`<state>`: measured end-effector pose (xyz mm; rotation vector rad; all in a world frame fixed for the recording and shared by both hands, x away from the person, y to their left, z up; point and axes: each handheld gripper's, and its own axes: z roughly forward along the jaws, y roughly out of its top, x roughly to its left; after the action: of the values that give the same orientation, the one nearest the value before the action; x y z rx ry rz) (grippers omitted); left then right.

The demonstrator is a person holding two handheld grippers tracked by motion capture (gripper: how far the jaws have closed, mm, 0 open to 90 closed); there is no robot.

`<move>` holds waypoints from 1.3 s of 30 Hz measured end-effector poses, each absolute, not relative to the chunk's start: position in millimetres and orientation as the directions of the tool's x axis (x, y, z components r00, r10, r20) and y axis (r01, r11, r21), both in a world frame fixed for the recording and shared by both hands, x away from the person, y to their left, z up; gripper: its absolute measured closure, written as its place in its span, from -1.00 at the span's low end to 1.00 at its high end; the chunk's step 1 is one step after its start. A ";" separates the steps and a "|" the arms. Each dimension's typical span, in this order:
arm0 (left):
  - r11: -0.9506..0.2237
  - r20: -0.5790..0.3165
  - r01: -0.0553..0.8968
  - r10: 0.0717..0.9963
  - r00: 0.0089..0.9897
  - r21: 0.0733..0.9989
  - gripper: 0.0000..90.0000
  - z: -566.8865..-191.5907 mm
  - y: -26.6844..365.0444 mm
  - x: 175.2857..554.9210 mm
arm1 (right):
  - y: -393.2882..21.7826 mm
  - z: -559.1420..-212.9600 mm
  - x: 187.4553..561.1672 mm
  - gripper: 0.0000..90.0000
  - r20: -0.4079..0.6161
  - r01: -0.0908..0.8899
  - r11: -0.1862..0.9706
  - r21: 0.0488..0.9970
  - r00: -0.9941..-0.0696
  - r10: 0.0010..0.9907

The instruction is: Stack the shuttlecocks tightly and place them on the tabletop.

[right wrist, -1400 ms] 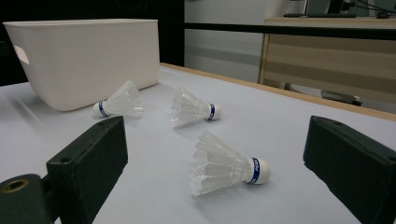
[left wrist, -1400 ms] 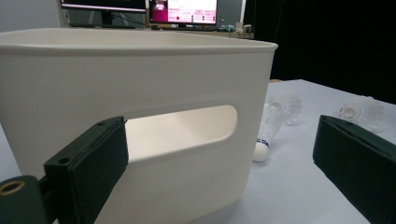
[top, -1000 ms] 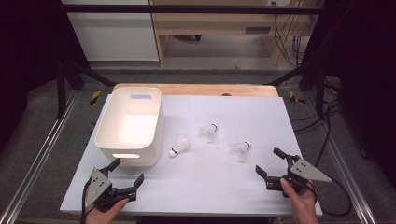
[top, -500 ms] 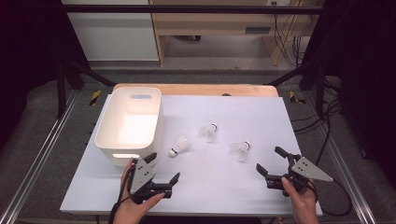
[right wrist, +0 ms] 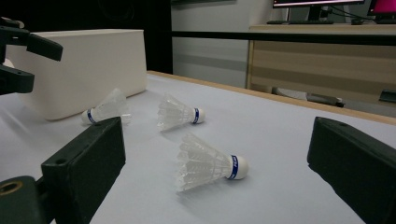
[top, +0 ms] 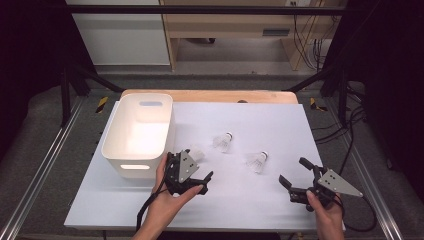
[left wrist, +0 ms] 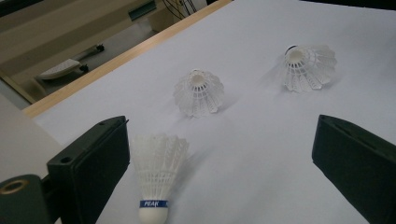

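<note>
Three white shuttlecocks lie on the white table top [top: 240,200]. The nearest shuttlecock [left wrist: 156,177] rests just inside the left jaw of my left gripper [left wrist: 219,149], cork toward me. In the high view this shuttlecock [top: 197,152] lies beside the white bin [top: 135,130], and my left gripper [top: 194,166] is open right behind it. The middle shuttlecock [top: 222,141] and the right shuttlecock [top: 257,161] lie apart. My right gripper [top: 292,171] is open at the front right, facing the right shuttlecock [right wrist: 208,163] without touching it.
The bin [right wrist: 84,65] looks empty and stands at the table's left. A wooden strip [top: 210,95] runs along the table's far edge. Black frame bars and cables flank the table. The left gripper [right wrist: 18,56] appears at the left edge of the right gripper view.
My left gripper has travelled from the front left corner to the right and forward, up to the shuttlecock by the bin. The right gripper has hardly moved.
</note>
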<state>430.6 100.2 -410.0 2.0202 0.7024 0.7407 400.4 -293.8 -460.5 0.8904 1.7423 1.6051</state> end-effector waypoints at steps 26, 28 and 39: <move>-0.440 0.201 0.272 0.767 0.609 0.856 -0.91 -403.2 95.7 468.2 | -281.0 -462.6 401.1 -0.91 -0.038 0.085 0.112 0.990 -0.607 0.794; -0.442 0.202 0.275 0.768 0.607 0.854 -0.91 -404.5 95.2 469.7 | -280.5 -462.9 401.3 -0.91 -0.037 0.085 0.112 0.990 -0.609 0.792; -0.429 0.162 0.383 0.811 0.563 0.818 -0.89 -428.8 86.6 484.2 | -278.6 -463.6 400.9 -0.91 -0.037 0.093 0.119 0.989 -0.615 0.787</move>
<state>484.2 86.6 -428.8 2.0353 0.9546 0.7157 400.9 -278.6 -463.6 0.8528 1.8211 1.5432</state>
